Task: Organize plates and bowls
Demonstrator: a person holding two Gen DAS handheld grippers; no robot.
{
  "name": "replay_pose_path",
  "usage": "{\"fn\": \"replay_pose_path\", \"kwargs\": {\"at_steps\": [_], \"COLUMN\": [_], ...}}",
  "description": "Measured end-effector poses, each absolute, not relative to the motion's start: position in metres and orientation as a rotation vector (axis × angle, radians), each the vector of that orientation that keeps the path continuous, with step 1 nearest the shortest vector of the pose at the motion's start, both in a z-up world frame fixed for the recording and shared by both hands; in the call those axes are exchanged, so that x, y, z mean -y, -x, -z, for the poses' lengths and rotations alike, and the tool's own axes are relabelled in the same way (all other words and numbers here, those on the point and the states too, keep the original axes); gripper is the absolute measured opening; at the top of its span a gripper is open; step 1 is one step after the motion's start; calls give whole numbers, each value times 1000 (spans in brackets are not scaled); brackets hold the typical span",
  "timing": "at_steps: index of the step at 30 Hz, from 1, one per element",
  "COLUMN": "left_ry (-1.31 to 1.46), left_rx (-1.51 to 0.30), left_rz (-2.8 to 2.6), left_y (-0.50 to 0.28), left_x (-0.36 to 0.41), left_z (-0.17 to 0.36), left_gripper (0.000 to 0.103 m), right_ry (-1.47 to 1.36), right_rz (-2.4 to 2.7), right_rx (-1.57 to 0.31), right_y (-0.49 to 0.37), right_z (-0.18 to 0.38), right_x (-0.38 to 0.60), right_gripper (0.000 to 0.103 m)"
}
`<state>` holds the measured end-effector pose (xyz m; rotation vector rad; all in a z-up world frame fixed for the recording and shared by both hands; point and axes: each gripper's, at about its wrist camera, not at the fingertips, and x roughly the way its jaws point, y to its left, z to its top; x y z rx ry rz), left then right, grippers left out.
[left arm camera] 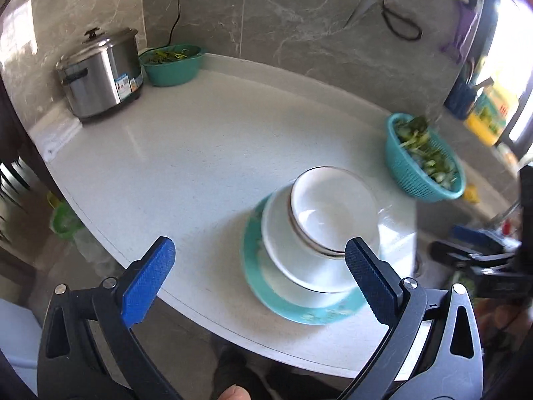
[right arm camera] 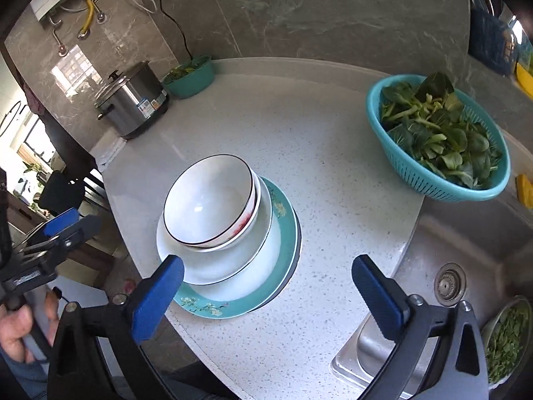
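A stack of dishes stands near the front edge of the white counter. At the bottom is a teal-rimmed flowered plate, on it a white plate, and on top nested white bowls with dark rims. The stack also shows, blurred, in the left wrist view: teal plate, white plate, bowls. My left gripper is open and empty, just left of and before the stack. My right gripper is open and empty, in front of the stack's right side.
A teal colander of leafy greens sits at the right. A steel rice cooker and a teal basin stand at the back left. A steel sink lies at the right, with a bowl of chopped greens.
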<state>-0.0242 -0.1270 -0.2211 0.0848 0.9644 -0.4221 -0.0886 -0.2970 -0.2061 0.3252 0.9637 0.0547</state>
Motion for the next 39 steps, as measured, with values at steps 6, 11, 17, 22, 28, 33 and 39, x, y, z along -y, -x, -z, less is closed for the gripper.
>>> {"fn": "replay_pose_path", "kwargs": {"at_steps": [6, 11, 17, 22, 28, 33, 39], "left_ry": [-25, -87, -83, -104, -114, -98, -105], "left_rx": [-937, -969, -1018, -1032, -1053, -1081, -1072], "left_rz": [394, 238, 229, 236, 250, 250, 255], "left_y": [36, 41, 38, 33, 26, 17, 13], "left_x": [112, 100, 96, 104, 110, 115, 123], "left_z": [196, 191, 195, 195, 184, 177, 168], "left_gripper": [103, 103, 103, 103, 103, 103, 103], "right_ry": [-348, -318, -299, -276, -244, -230, -197], "right_rz": [1, 26, 44, 68, 90, 111, 124], "right_rx": [-951, -930, -937, -962, -1024, -1037, -1022], "right_y": [87, 85, 84, 81, 76, 72, 67], "right_z": [195, 182, 171, 163, 163, 158, 149], "right_x": [290, 279, 268, 262, 257, 257, 255], "right_gripper": [103, 103, 103, 103, 103, 103, 103]}}
